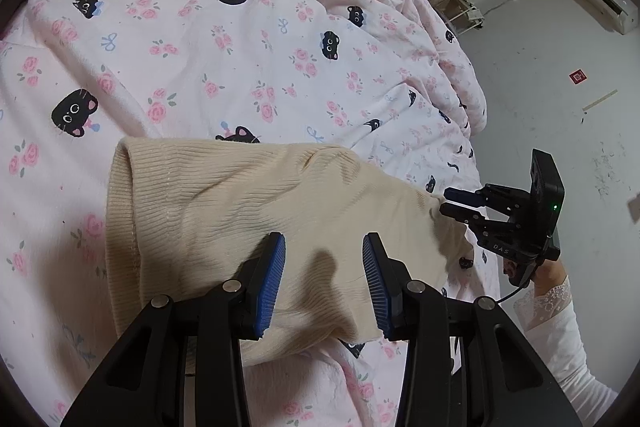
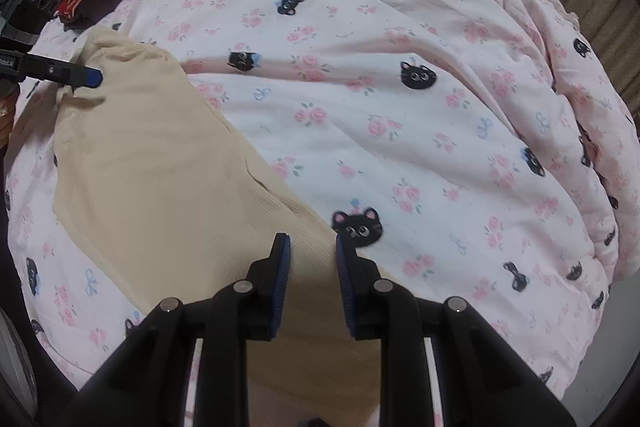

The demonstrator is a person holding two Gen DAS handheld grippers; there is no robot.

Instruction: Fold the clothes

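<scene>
While both grippers, left gripper [image 1: 324,279] and right gripper [image 2: 312,279], stand part-open and empty, the soft, limp knit garment [image 1: 240,211] at lower centre probably grips best at its hem.

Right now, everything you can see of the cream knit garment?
The cream knit garment is ribbed, soft-looking and folded into a rough rectangle with a rolled, hemmed edge. It lies flat, slightly wrinkled, on the pink cat-print bedding. The left gripper and right gripper hover over it, jaws open; contact unclear.
</scene>
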